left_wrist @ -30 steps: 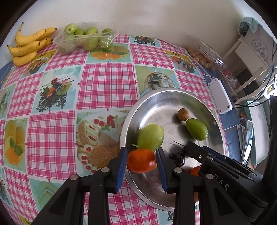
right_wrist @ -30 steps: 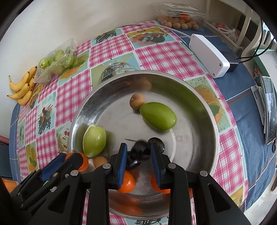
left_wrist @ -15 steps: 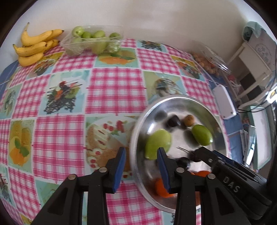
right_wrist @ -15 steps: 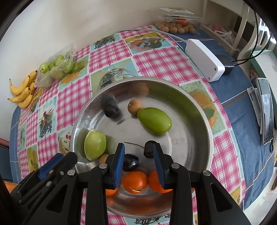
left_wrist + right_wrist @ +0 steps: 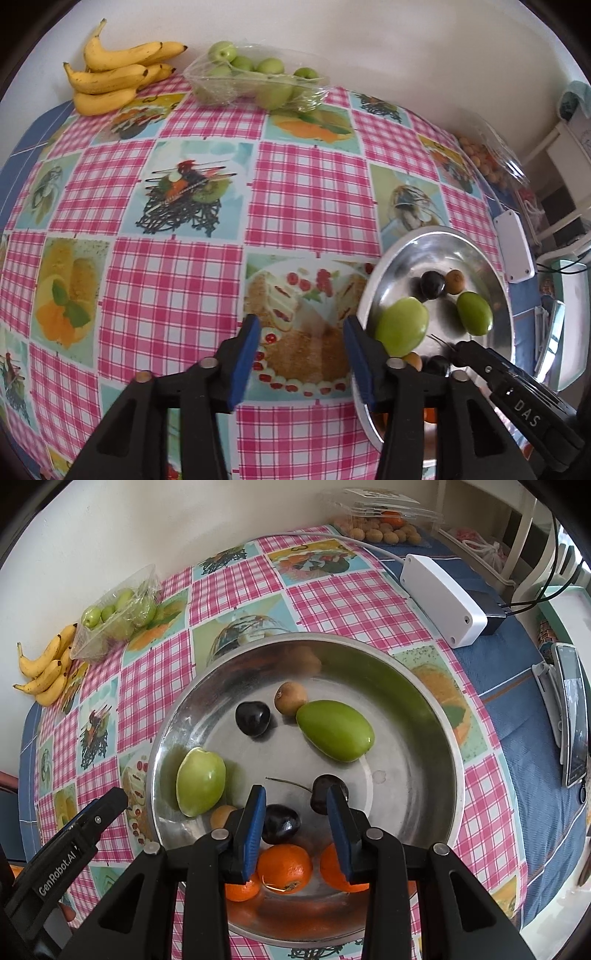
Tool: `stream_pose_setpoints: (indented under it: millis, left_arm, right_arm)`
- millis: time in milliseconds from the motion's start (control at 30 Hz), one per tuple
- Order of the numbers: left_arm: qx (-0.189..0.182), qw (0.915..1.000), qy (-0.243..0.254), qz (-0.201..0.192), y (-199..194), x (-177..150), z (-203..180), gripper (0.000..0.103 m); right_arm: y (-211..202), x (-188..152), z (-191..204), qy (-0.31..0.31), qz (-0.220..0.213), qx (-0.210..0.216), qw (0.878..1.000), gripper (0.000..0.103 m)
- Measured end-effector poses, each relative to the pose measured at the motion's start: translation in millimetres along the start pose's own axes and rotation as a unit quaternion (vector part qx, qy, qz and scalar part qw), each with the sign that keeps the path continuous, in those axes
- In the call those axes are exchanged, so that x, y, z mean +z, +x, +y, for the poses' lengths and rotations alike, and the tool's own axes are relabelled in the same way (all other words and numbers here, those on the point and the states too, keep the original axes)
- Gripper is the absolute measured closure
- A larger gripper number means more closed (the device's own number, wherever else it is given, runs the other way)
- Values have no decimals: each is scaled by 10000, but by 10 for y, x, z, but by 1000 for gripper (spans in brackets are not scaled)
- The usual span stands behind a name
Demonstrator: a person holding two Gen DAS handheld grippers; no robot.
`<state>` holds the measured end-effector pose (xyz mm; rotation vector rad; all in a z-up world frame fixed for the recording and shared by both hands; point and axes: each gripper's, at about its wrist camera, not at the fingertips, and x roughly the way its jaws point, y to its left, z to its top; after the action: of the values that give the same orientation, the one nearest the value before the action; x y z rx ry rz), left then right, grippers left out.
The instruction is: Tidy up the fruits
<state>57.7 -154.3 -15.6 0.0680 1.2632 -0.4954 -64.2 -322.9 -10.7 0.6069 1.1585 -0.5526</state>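
A steel bowl holds three oranges, two green fruits, a dark plum, a brown kiwi and two cherries. My right gripper hangs open over the bowl's near side. One cherry lies below, between the pads, and they do not press on it. My left gripper is over the tablecloth just left of the bowl. Its jaws are opening and nothing is between them.
Bananas and a bag of small green fruits lie at the table's far edge by the wall. A white box with a cable, a clear box of small brown fruits and a phone sit to the right.
The left gripper let go of an orange into the bowl, moved left over the cloth and widened. The right gripper released dark fruits; the plum rolled across to the kiwi.
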Motion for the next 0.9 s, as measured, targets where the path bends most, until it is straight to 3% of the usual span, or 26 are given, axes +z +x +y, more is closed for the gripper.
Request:
stream_pose_setpoints:
  millis: [33, 100, 500, 600, 767, 900]
  left_arm:
    - [56, 10000, -11, -4, 5, 0, 7, 33]
    - [209, 9998, -21, -20, 12, 0, 21, 24]
    - [585, 9982, -84, -118, 49, 21, 160, 0]
    - [667, 9976, -92, -153, 53, 26, 197, 0]
    - [969, 9949, -15, -265, 60, 28, 231, 0]
    - [982, 9946, -38, -327, 48, 32, 272, 0]
  right_arm:
    - [0, 2, 2, 1, -8, -3, 10000, 62]
    - [-3, 5, 1, -1, -39, 5, 10000, 28]
    - [15, 15, 22, -100, -94, 27, 9999, 18]
    - [10, 14, 17, -99, -156, 20, 9998, 7]
    - [-11, 22, 14, -119, -248, 1, 9996, 6]
    - [-25, 25, 24, -175, -304, -13, 9994, 5]
